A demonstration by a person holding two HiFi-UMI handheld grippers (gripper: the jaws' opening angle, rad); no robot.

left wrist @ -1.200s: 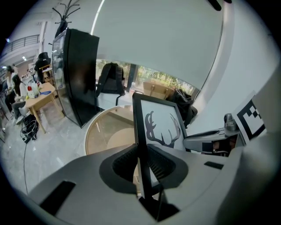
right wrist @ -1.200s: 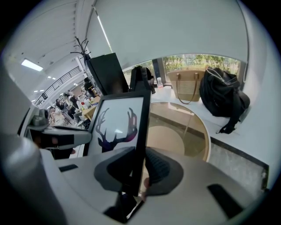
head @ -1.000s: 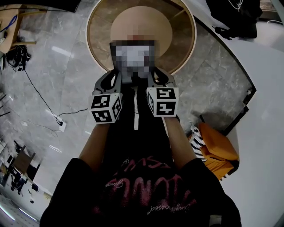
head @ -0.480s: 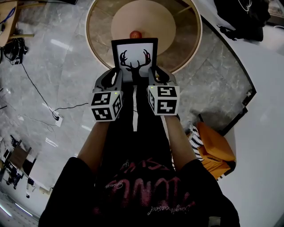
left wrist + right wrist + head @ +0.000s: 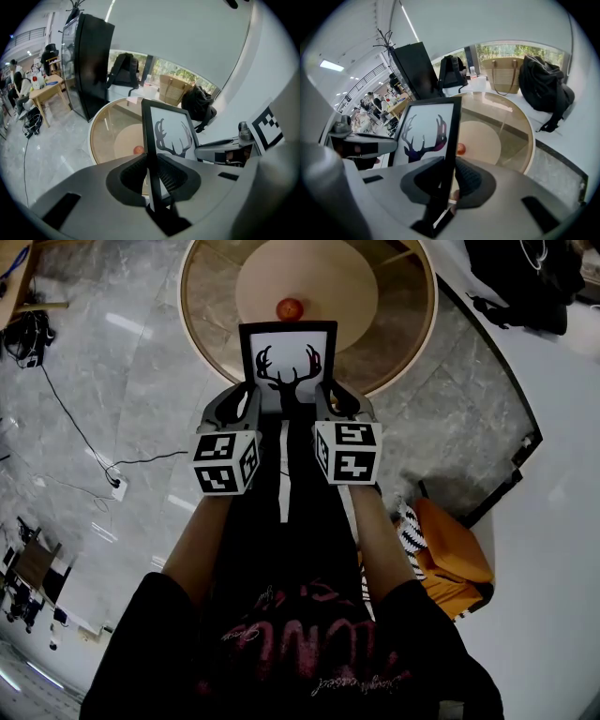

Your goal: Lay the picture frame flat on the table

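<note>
A black picture frame [image 5: 287, 367] with a deer-antler print is held in the air over the near rim of a round glass table [image 5: 405, 343]. My left gripper [image 5: 247, 409] is shut on the frame's left edge [image 5: 149, 159] and my right gripper [image 5: 325, 407] is shut on its right edge [image 5: 449, 150]. The frame [image 5: 171, 133] stands roughly upright with its print toward the person. In the right gripper view the print [image 5: 424, 133] faces left.
A small red apple [image 5: 290, 308] lies near the middle of the round table, just beyond the frame. Grey marble floor surrounds the table. An orange bag [image 5: 455, 554] sits on the floor at the right. Black bags [image 5: 543, 86] rest on a white ledge behind the table.
The frame and both grippers have shifted slightly toward the table; the apple, hidden a second ago, now shows beyond the frame's top edge.
</note>
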